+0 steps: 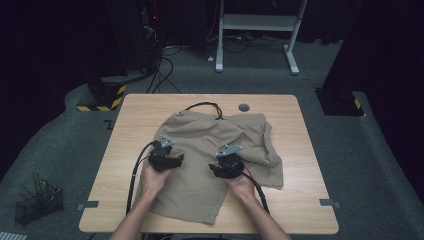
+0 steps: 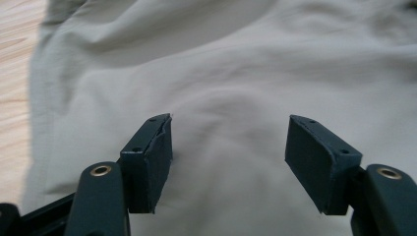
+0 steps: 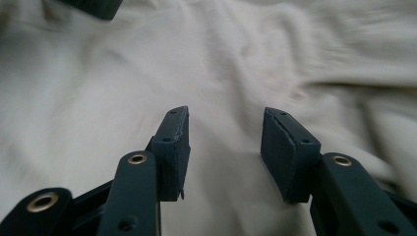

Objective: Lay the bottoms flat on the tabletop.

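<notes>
Shorts [image 1: 215, 150]: khaki woven cloth, softly creased, spread flat on pale wood-grain tabletop [image 1: 140, 107]. Left tongs [image 2: 228, 157] and right tongs [image 3: 225, 150], black blocky pads, gape empty over the shorts.

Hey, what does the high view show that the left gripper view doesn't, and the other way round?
The high view takes in the whole wooden table, the full spread of the tan shorts, both hands, the right gripper, a black cable at the waistband, a wire basket on the floor and a white table frame behind. The left gripper view gives a close look at the left gripper: its jaws stand apart over the cloth, gripping nothing. Both share the shorts, a strip of table and the left gripper.
</notes>
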### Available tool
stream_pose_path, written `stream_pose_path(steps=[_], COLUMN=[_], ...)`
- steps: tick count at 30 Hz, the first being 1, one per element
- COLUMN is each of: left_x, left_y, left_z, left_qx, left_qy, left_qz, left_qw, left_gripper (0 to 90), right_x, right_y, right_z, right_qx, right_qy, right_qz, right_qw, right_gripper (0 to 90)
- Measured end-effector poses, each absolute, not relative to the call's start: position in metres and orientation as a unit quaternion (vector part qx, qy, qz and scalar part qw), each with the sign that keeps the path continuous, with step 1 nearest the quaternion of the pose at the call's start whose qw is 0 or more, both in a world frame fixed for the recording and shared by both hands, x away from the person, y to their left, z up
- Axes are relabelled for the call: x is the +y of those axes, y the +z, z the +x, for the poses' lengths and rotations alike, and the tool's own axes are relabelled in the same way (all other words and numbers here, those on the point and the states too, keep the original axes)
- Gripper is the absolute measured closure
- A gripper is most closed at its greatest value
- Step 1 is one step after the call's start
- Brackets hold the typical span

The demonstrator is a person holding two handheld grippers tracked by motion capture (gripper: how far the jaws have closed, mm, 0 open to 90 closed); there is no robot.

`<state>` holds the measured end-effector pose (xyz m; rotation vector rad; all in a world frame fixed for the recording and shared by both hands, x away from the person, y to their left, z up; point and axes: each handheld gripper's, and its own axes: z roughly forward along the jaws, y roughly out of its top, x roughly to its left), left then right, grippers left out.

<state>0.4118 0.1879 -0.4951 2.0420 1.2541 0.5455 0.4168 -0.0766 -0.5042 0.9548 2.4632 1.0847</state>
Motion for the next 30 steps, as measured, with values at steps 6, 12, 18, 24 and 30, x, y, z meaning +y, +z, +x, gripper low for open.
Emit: stream_pose_path(steps=[6,12,18,24,30], left_x=[0.186,0.189,0.188,0.188,0.188], left_y=[-0.509,-0.526,-0.526,-0.527,-0.527], left_z=[0.400,0.400,0.399,0.399,0.399], left_qx=[0.480,0.483,0.486,0.491,0.492], left_qy=[0.204,0.222,0.223,0.225,0.225], left_qz=[0.785,0.773,0.771,0.768,0.768], left_qw=[0.335,0.346,0.346,0.344,0.343], left_gripper=[32.8,31.3,31.0,29.5,29.6], right_x=[-0.136,-0.201,-0.225,-0.221,-0.200], right_y=[-0.485,-0.497,-0.509,-0.513,-0.514], right_z=[0.388,0.390,0.393,0.382,0.342], right_qx=[0.832,0.812,0.797,0.816,0.852], right_qy=[0.391,0.346,0.320,0.312,0.327], right_qz=[0.349,0.428,0.461,0.448,0.372], right_qw=[0.181,0.195,0.221,0.191,0.168], right_gripper=[60.0,73.1,68.5,69.3,73.0])
